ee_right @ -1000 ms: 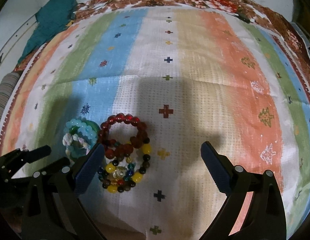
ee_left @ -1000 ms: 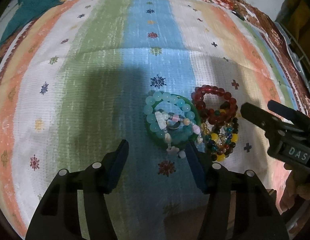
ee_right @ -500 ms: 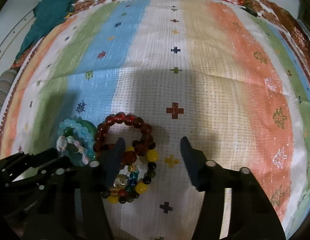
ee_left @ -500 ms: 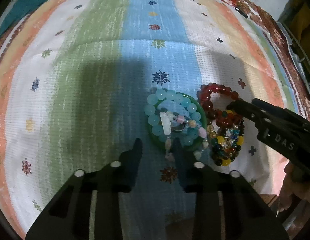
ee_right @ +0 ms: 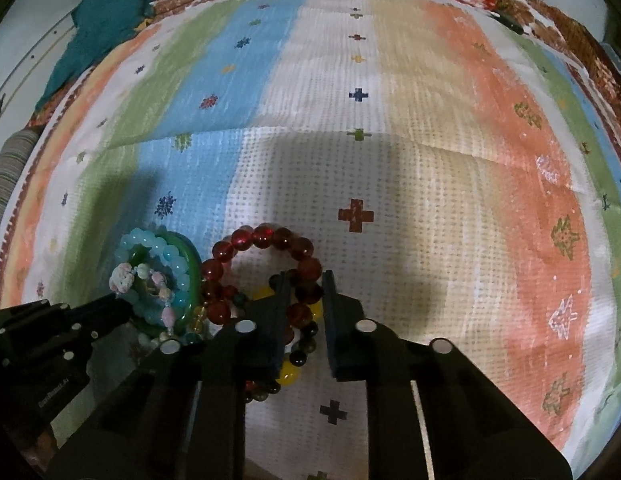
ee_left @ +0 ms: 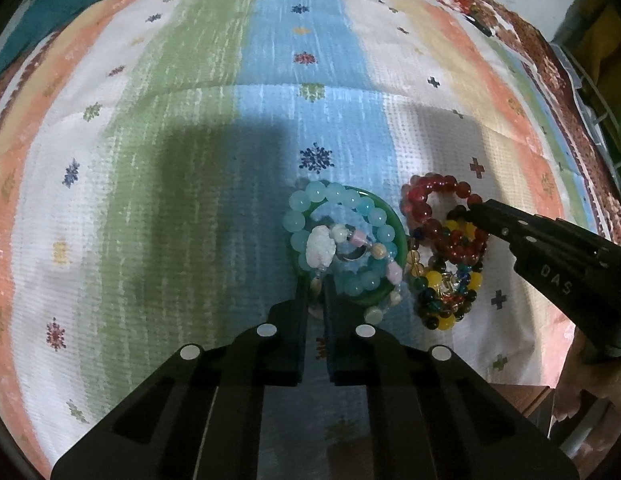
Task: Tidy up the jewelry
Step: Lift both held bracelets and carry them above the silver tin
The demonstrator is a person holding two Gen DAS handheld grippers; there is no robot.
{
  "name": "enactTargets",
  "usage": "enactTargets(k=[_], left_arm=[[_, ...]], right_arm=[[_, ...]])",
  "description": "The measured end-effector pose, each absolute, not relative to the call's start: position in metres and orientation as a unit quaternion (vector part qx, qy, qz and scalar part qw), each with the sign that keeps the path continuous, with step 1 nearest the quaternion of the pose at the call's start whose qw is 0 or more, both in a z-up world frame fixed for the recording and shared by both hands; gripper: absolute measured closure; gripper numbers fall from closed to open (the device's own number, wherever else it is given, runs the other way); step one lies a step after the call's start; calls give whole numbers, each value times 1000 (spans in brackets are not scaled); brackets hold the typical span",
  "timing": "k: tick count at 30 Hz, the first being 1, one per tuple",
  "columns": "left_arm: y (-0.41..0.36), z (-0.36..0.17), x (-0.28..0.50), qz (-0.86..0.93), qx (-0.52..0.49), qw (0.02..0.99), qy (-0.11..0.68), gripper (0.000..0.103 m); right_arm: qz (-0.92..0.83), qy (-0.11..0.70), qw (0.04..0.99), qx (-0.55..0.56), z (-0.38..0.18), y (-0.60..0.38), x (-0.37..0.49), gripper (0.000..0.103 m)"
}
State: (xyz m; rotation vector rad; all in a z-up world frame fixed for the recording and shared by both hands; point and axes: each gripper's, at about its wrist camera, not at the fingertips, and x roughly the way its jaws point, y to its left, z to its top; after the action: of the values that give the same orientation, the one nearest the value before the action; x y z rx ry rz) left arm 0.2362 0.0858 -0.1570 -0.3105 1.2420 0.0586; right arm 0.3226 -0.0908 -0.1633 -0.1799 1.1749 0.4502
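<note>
Left gripper low centre of left view, jaws nearly closed, pinching pale charm strand at near edge of green bangle. Aqua bead bracelet lies on bangle, white charm inside ring. Right gripper low centre of right view, narrow gap, clamped on red bead bracelet where it overlaps multicolour bead bracelet. Both piles touching, mid-frame on striped cloth. Teal fabric upper left, far edge.

Striped cloth w/ bracelet pile, teal fabric at far edge.
</note>
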Motion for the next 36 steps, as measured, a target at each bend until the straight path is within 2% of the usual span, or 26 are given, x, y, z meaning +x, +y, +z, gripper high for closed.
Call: enactTargets(k=[28,36], left_arm=[[56,-87,214,22,-89,854,513,96],[47,-63,200,42,-62,885,459,96]], right_arm=[[225,485,840,-89,-102,-104,288,89],[230,463,851,-90,-89,-109,273,89]])
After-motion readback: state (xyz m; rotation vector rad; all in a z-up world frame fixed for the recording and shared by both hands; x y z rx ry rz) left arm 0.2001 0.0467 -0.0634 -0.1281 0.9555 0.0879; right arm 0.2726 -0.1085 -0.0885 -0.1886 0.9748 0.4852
